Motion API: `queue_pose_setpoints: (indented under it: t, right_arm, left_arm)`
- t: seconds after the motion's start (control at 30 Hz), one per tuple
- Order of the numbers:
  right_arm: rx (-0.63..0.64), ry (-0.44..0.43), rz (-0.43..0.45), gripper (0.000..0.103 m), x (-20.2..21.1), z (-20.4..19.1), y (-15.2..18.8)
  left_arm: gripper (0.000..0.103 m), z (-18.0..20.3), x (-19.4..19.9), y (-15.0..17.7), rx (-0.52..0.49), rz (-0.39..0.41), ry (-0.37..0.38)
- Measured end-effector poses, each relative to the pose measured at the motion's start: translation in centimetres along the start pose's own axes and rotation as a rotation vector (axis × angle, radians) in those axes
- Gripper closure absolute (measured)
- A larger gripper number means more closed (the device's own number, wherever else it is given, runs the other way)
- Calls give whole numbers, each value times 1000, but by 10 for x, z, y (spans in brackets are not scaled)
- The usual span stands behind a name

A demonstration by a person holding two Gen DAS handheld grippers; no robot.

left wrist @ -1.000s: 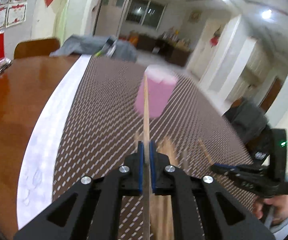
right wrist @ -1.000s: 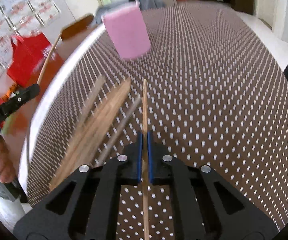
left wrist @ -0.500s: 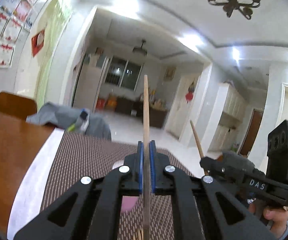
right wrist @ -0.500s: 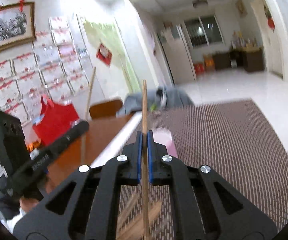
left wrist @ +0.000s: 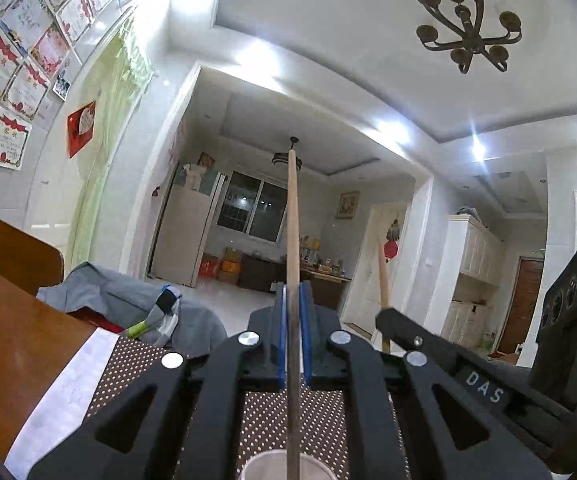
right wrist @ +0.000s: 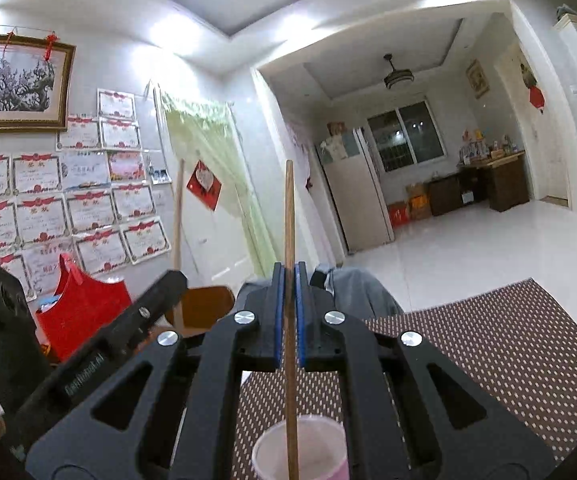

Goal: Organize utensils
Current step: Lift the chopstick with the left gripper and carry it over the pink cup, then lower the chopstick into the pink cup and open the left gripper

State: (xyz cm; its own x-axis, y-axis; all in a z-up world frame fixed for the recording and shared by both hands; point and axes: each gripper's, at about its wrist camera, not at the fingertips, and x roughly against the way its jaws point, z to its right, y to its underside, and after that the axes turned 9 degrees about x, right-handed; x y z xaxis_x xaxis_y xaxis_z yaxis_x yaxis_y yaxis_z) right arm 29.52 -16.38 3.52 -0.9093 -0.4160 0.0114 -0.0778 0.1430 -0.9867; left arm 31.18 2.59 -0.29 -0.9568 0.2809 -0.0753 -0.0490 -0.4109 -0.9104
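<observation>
1. Left chopstick (left wrist: 293, 240): clamped upright in the left gripper (left wrist: 293, 344), jaws closed tight on its shaft with no gap showing; its lower end hangs over the rim of the pink cup (left wrist: 284, 465) at the bottom edge of the left wrist view
2. Right chopstick (right wrist: 289, 232): pinched the same way in the right gripper (right wrist: 288, 316), jaws fully closed on the stick; its lower end sits inside the cup's mouth (right wrist: 312, 454) as seen from the right wrist
3. Judged step: dropping both sticks into the cup. Whether either tip touches the cup floor cannot be told
4. Recommended procedure: hold each stick vertical, centre it over the opening, lower until the tip is well below the rim, then open the jaws only slightly so the stick slides down without tipping
5. Release one stick at a time; the two grippers stand just beside each other and could knock together
6. Risk: the cup looks light and may topple if a stick leans on its wall
7. Surroundings: the cup stands on a brown dotted mat (right wrist: 488, 344) over a wooden table (left wrist: 12, 344); a red bag (right wrist: 80, 312) sits behind
</observation>
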Motion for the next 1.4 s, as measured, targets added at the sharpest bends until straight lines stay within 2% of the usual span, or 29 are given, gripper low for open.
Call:
queue_pose_setpoints:
  t: [0.13, 0.47, 0.97, 1.0, 1.07, 1.13, 1.23, 1.3, 1.33, 1.4]
  right_arm:
    - [21, 4, 40, 97, -10, 4, 4]
    - [25, 2, 48, 97, -18, 13, 21]
    - [56, 3, -76, 97, 11, 10, 45]
    - [55, 5, -81, 97, 13, 9, 46]
    - [52, 6, -104, 97, 16, 7, 46]
    - [47, 14, -127, 97, 18, 5, 44]
    - [52, 39, -150, 96, 23, 3, 41]
    - [55, 60, -166, 88, 27, 1, 39]
    - [54, 65, -167, 83, 30, 1, 37]
    - [55, 84, -167, 66, 36, -2, 34]
  left_arm:
    - [97, -4, -16, 8, -22, 12, -13]
    - [97, -15, -36, 29, -29, -2, -54]
    - [96, -13, -17, 49, -56, -155, -83]
    - [95, -12, -17, 49, -55, -165, -84]
    - [78, -8, -13, 48, -66, -187, -89]
    - [77, -3, -8, 47, -81, -193, -98]
    - [69, 1, 0, 42, -84, -216, -107]
    - [67, 2, 8, 38, -83, -219, -108]
    - [62, 4, 12, 36, -83, -221, -110]
    - [59, 5, 21, 32, -82, -221, -114]
